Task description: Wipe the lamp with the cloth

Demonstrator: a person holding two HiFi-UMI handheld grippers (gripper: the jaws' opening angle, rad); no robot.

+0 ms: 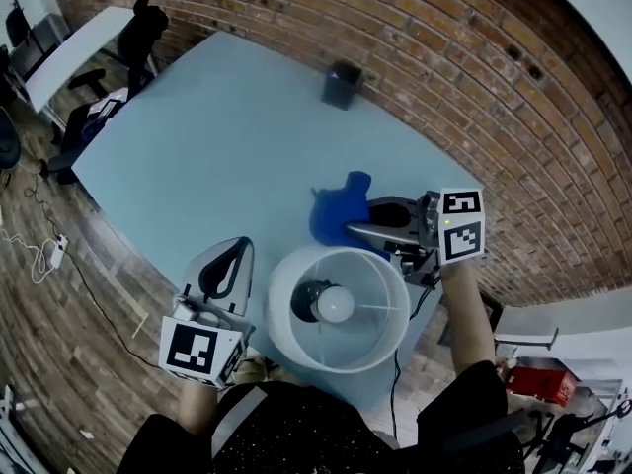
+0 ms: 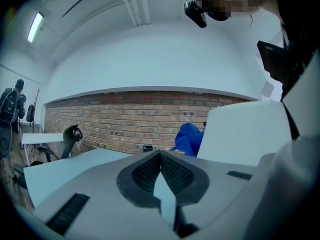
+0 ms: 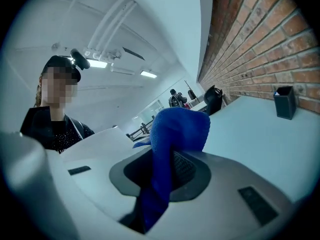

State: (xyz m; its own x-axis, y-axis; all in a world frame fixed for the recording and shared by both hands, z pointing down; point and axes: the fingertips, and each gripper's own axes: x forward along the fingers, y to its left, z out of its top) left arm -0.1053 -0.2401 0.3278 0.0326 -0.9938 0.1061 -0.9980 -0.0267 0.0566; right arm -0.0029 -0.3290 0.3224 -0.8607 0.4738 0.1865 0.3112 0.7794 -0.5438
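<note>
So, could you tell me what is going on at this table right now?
A person with a gripper in each hand stands at a pale blue table. The right gripper has its jaws shut on a crumpled blue cloth, held just beyond the round white shade of a table lamp at the table's near edge. The left gripper sits beside the shade, jaws together and empty. Whether cloth and shade touch is unclear.

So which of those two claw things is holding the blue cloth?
The right gripper: its jaws pinch the blue cloth. The left gripper is shut on nothing.
</note>
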